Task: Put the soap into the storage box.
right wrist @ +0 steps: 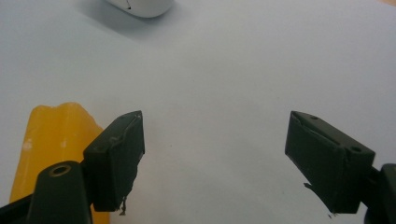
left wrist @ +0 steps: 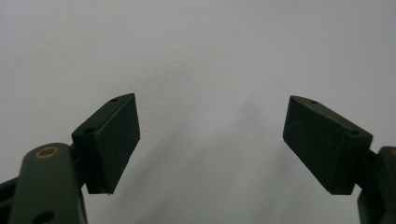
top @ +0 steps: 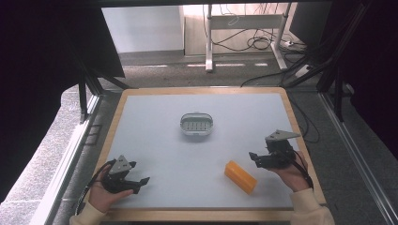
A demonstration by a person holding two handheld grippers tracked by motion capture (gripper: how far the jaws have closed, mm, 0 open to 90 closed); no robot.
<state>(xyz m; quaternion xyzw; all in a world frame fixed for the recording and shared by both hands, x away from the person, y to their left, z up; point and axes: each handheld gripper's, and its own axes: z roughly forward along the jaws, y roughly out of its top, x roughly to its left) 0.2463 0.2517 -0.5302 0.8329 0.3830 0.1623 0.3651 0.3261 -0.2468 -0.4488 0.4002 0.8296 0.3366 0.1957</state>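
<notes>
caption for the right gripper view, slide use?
Open right claw over the grey table, orange block beside its jaw.

No text, label, brand or number is legible anywhere. The objects on the table carry no readable markings.

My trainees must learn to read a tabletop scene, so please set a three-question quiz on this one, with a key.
1. True or false: the right hand-held gripper is clamped on the orange block.
2. Which thing lies nearest the middle of the table? A) the orange block B) the white oval dish C) the left hand-held gripper
3. Fill in: in the left gripper view, the space between the jaws holds ____.

Key:
1. False: its jaws stand open, with the block beside them.
2. B.
3. Nothing but bare table surface.
</notes>
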